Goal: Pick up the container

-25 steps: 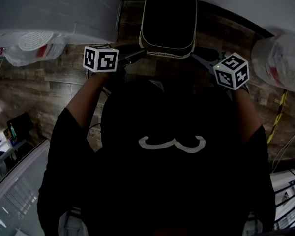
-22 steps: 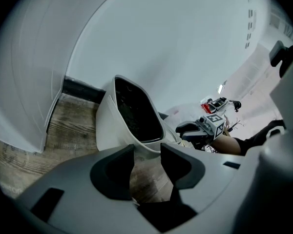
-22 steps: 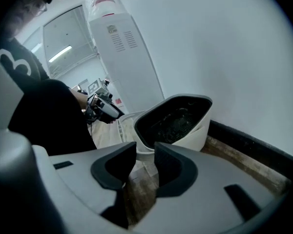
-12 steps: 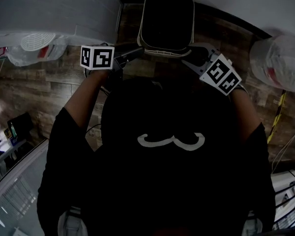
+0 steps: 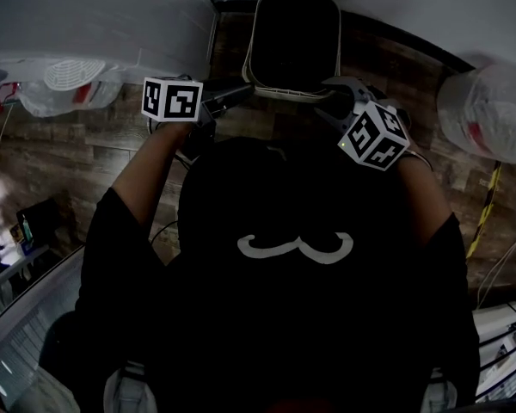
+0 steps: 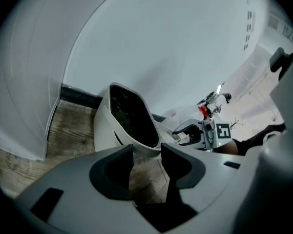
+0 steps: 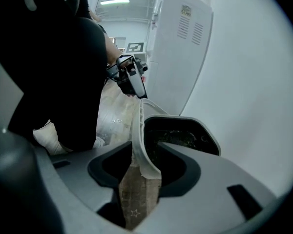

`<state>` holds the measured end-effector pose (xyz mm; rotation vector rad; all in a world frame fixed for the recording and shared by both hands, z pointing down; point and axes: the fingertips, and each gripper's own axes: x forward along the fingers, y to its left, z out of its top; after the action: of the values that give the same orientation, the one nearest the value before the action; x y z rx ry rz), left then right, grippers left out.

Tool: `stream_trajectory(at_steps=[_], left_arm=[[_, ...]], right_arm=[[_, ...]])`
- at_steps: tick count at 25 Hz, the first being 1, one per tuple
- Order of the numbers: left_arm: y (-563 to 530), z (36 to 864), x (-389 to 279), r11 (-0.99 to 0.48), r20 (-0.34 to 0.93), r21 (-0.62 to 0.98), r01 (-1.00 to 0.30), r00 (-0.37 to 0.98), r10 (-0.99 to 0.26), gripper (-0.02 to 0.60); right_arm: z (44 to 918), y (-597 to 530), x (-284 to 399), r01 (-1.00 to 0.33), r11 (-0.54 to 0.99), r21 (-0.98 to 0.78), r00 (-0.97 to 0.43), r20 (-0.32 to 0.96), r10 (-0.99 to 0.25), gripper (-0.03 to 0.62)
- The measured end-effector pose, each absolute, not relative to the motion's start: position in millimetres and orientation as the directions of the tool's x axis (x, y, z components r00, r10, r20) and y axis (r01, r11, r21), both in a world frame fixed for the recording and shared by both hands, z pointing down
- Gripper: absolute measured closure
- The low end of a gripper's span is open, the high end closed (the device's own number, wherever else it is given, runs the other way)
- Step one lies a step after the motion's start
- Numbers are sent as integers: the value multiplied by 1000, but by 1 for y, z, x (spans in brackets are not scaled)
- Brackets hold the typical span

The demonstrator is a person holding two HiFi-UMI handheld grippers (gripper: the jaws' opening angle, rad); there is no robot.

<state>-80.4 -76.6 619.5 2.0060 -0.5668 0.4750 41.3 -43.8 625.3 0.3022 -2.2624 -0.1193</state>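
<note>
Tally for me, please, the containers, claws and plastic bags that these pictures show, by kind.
Container: 1
Claws: 2, the left claw and the right claw; the right claw's jaws have just been opening, with the container's rim between them
Plastic bags: 2
Total: 5

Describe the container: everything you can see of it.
The container is a pale plastic bin, open-topped, with a rounded rectangular rim and a dark inside. It is upright by the white wall, with wood-look floor around it. Its near rim runs between the right gripper's jaws, which have just been opening and do not press it. The left gripper, open, sits at the other near corner; contact is unclear.
</note>
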Motion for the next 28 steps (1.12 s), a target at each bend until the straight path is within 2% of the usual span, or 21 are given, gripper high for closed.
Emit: stream_trajectory(at_steps=[5,6,9,12,22,28], left_arm=[[-86,608,-82,-576,597,567,-589,775,-205,410],[-87,605,-81,-616,608,531,-582,768,-201,393],[-83,595,-75,-776,673,363,-516,721,-165,351],[-85,587,-68,-879,727,204,-430,669,-158,350],[-93,601,-50,-989,858,-63,-134,500,-122,353],[-98,601,-44,-993,870,-105,-59,478,-121,416]], right_arm=[[619,-46,41,-168,966,195,-626,736,-257,445],[617,-47,41,-168,966,194,-626,736,-257,447],[608,-52,41,-182,965,191,-634,727,-263,447],[597,-60,42,-209,961,181,-646,713,-275,447],[583,-75,43,-257,957,132,-641,718,-271,444],[578,-81,45,-246,962,119,-640,725,-253,447]])
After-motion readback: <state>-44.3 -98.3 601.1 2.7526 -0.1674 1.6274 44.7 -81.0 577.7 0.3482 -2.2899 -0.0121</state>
